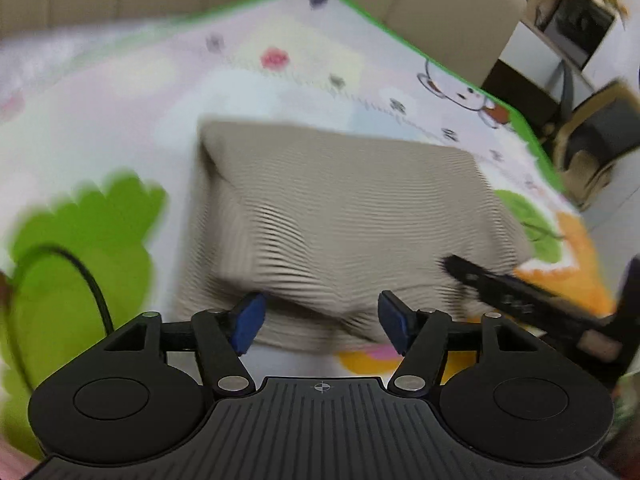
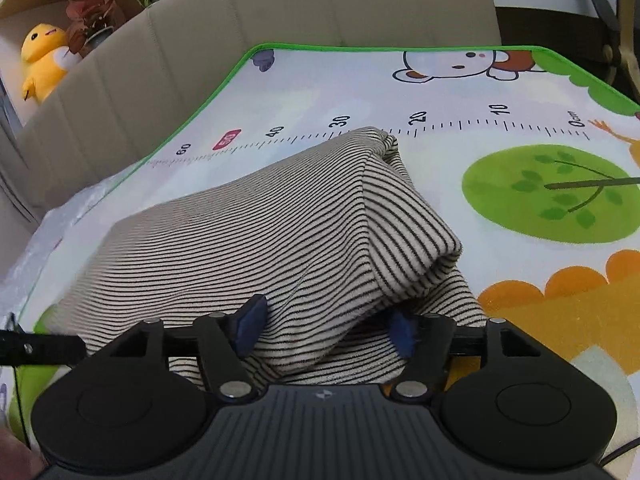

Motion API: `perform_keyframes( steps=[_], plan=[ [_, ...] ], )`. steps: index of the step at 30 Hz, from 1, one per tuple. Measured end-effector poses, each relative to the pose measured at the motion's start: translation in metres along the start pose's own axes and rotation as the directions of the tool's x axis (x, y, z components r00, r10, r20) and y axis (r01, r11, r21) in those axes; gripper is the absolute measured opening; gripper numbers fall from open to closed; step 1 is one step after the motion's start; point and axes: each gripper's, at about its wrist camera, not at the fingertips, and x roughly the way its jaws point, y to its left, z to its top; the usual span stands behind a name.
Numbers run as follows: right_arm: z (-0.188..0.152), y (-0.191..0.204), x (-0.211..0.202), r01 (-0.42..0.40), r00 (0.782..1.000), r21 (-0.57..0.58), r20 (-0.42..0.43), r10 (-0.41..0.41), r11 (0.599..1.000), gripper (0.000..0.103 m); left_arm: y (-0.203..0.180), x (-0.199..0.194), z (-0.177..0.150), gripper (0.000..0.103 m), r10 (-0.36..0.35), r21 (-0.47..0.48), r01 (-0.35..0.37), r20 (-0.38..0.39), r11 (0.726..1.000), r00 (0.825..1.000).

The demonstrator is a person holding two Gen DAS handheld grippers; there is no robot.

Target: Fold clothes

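From the left wrist, the left gripper (image 1: pixel 320 322) hangs spread over the folded striped garment (image 1: pixel 344 216) on the mat (image 1: pixel 120 120) — from the right wrist, the right gripper (image 2: pixel 326 330) is spread too, cloth loose between its pads — a fold seems just laid, so next likely smoothing or regripping an edge.

**Cloth, vinyl and matt plastic**

The striped garment (image 2: pixel 256 240) is a soft ribbed knit, cream with fine dark lines, its surface slightly fuzzy and matt. It lies on a printed play mat (image 2: pixel 520 92) that looks smooth and faintly glossy, like coated vinyl, with a stitched green fabric edging. The sofa back (image 2: pixel 280 12) behind it appears to be beige leather or leatherette, smooth with seamed panels. The right gripper (image 2: pixel 326 330) has a matt black plastic body with moulded ridges, shiny metal pivot pins and dull blue rubbery pads (image 2: pixel 250 326); the left gripper (image 1: pixel 322 322) looks alike. A plush yellow toy (image 2: pixel 42 60) looks fleecy.
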Motion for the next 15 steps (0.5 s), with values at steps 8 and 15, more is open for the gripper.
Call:
perform_keyframes(
  steps=[8, 15],
  plan=[
    [0.012, -0.007, -0.035, 0.028, 0.993, 0.022, 0.112, -0.03, 0.999, 0.089, 0.001, 0.04, 0.002, 0.068, -0.025, -0.042, 0.018, -0.155, 0.999, 0.988],
    [0.038, -0.018, -0.065, 0.043, 0.984, 0.044, 0.172, -0.05, 0.998, 0.101, 0.01, 0.072, 0.054, 0.07, 0.09, 0.056, -0.087, -0.042, 0.995, 0.995]
  ],
)
